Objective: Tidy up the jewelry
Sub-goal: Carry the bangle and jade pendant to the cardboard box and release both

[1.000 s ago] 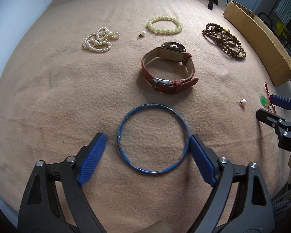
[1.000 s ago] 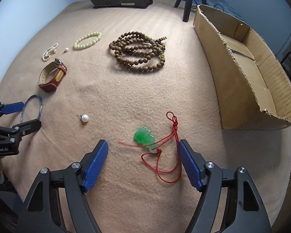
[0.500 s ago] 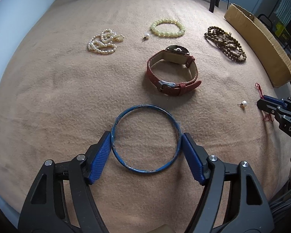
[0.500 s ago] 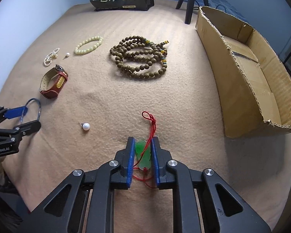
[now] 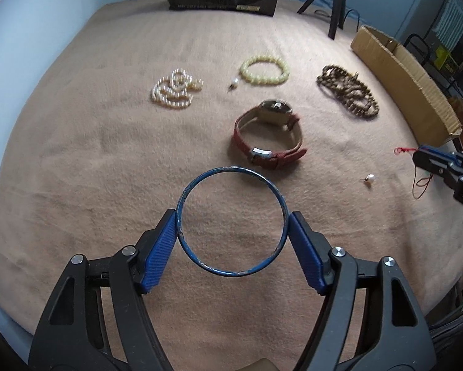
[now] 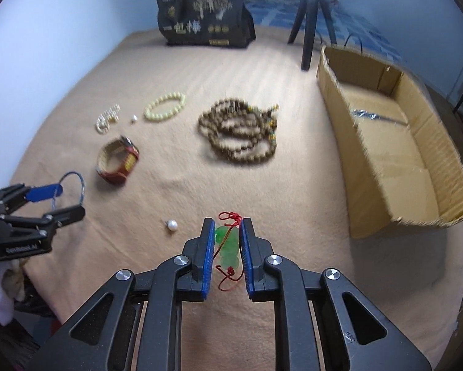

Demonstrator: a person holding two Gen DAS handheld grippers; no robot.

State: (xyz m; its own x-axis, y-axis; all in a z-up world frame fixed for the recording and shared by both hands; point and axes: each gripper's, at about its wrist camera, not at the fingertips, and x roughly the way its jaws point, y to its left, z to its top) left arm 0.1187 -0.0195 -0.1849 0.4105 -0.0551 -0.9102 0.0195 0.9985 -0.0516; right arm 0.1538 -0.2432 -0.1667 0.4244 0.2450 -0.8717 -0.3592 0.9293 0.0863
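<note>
Claw (image 5: 231, 232) pads ribbed, round blue bangle (image 5: 230, 221)

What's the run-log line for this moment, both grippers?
left gripper: shut on blue bangle | right gripper: shut on green pendant, red cord trailing | cardboard box: nothing placed yet

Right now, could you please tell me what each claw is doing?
Left claw: closed on the blue bangle.
Right claw: closed on the green pendant with its red cord.
</note>
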